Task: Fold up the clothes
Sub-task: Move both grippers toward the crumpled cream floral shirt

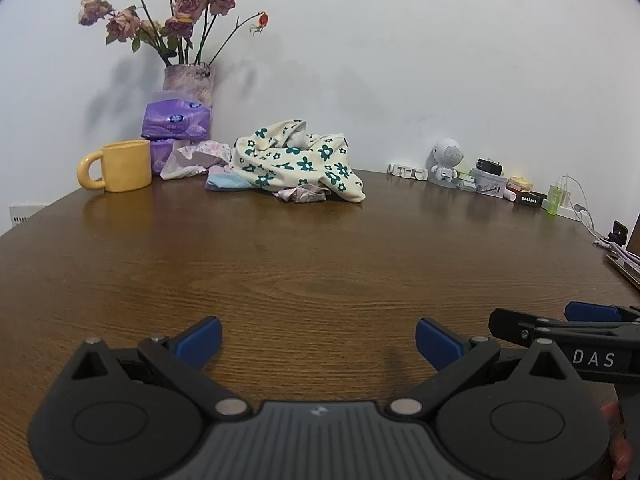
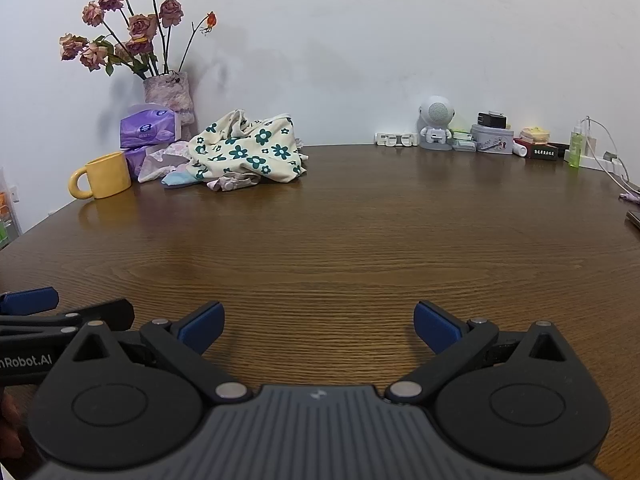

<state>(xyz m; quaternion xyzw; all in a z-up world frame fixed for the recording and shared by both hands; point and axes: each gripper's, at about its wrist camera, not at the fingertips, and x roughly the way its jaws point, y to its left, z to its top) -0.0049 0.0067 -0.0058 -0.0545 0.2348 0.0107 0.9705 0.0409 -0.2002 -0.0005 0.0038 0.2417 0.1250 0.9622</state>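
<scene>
Holding the left gripper (image 1: 318, 344) and right gripper (image 2: 318, 326) side by side, both spread wide and empty, we see the crumpled floral garment (image 1: 298, 158) well apart at the wooden table's (image 1: 320, 264) far edge, against a white wall (image 1: 400, 60), beside a yellow mug (image 1: 124, 165).

Low side-by-side views across table (image 1: 320, 260)
</scene>
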